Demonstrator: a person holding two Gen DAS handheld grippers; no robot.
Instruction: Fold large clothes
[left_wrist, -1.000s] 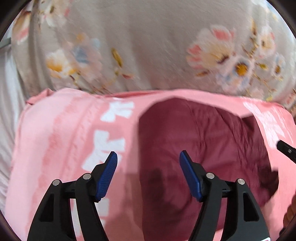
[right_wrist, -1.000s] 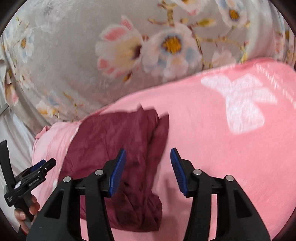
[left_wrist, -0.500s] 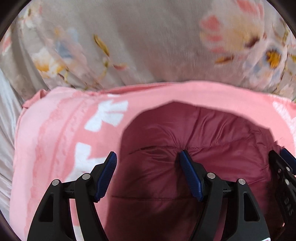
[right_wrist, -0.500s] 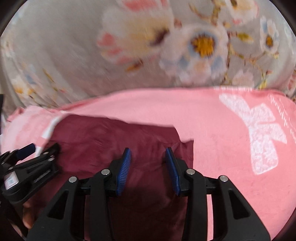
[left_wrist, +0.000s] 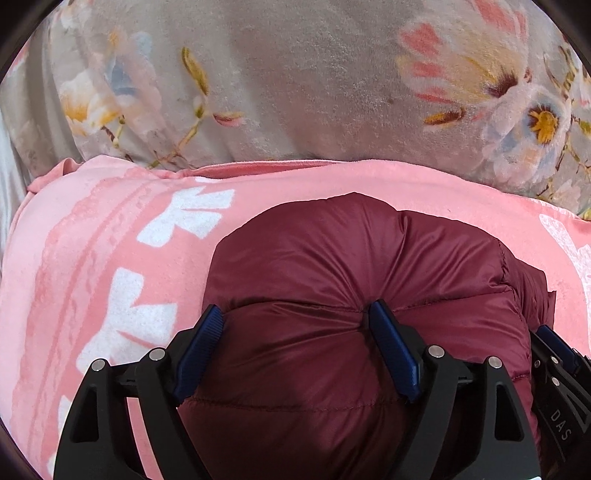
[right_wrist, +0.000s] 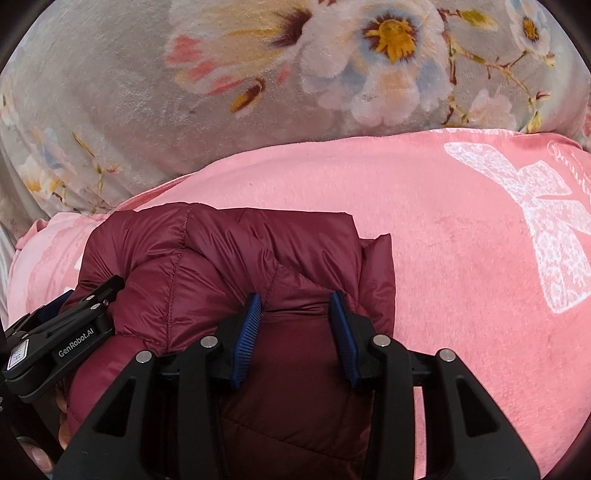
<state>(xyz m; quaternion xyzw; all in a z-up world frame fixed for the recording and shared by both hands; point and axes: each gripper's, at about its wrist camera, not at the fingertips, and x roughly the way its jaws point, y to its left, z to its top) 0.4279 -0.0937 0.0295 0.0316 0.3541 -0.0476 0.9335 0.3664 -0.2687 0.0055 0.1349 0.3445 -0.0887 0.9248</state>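
Note:
A maroon quilted jacket (left_wrist: 332, 258) lies bundled on a pink blanket (left_wrist: 110, 258). My left gripper (left_wrist: 291, 321) rests on the jacket's near left part, jaws wide and opening. The padding bulges between them, and the right fingertip (left_wrist: 380, 321) dents a seam. My right gripper (right_wrist: 295, 310) sits on the jacket's (right_wrist: 221, 251) near right part. Its jaws stand moderately apart over a ridge of fabric, tips sunk into the padding. Each view shows the other gripper at its edge: the right gripper (left_wrist: 557, 354) and the left gripper (right_wrist: 74, 314).
A grey floral blanket (left_wrist: 295, 92) rises behind the pink one. The pink blanket (right_wrist: 461, 258) with white bow prints stretches bare to the right of the jacket. A person's fingers (right_wrist: 40, 454) show at the lower left of the right wrist view.
Both grippers have come down and forward onto the jacket, which now fills the lower part of both views. The left jaws have widened. The right jaws have narrowed a little.

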